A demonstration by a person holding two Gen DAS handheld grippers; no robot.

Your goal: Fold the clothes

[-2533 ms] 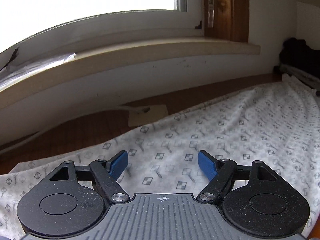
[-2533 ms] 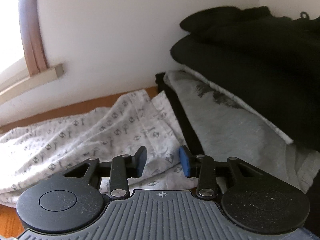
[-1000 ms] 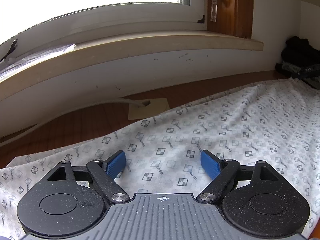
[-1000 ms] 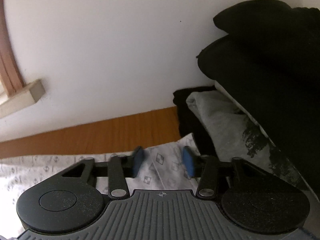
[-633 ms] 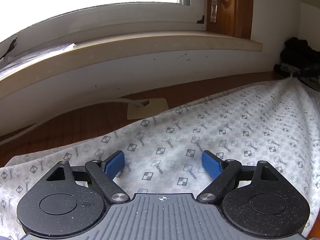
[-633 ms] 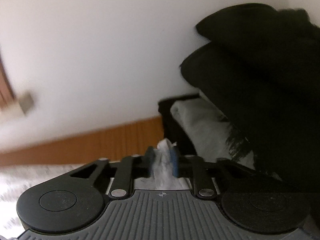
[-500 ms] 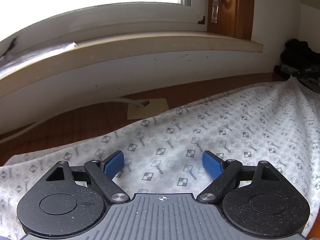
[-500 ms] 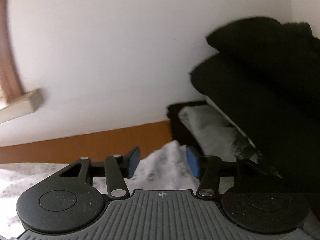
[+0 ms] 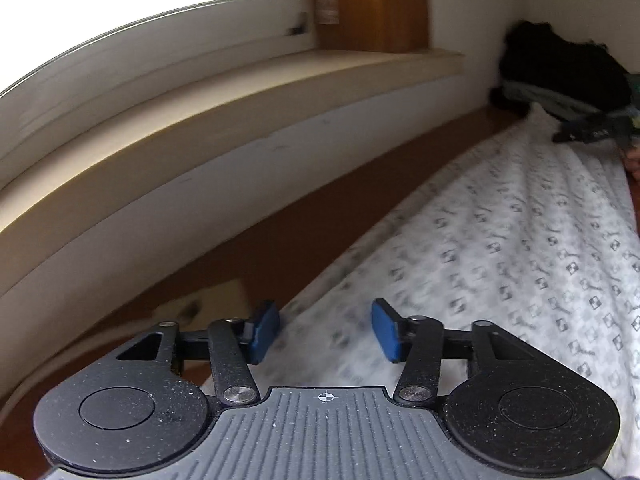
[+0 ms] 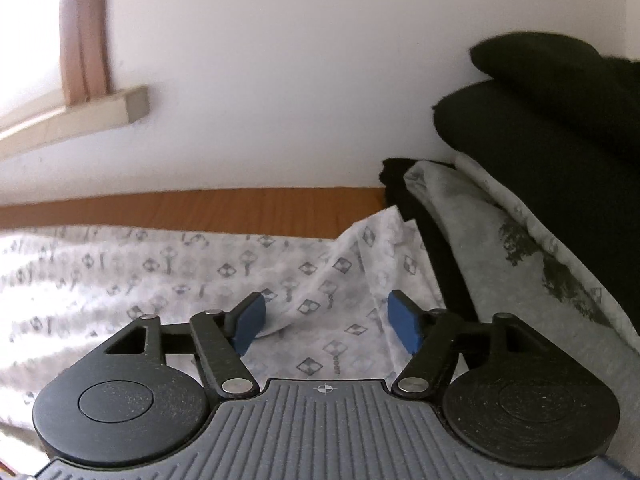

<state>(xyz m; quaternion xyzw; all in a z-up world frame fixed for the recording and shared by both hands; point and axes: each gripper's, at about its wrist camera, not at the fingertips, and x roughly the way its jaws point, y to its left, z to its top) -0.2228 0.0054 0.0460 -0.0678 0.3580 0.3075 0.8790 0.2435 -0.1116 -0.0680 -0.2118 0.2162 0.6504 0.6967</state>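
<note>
Wooden table [image 9: 280,240]; patterned cloth [image 9: 500,248] stretched lengthwise along wall

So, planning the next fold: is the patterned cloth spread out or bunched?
Mostly spread: the patterned cloth lies long over the wooden surface, rippled, one corner raised.

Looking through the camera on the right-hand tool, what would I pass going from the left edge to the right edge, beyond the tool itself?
Wooden window frame → pale window sill → white patterned cloth → thin black garment edge → grey garment → black folded clothes.
</note>
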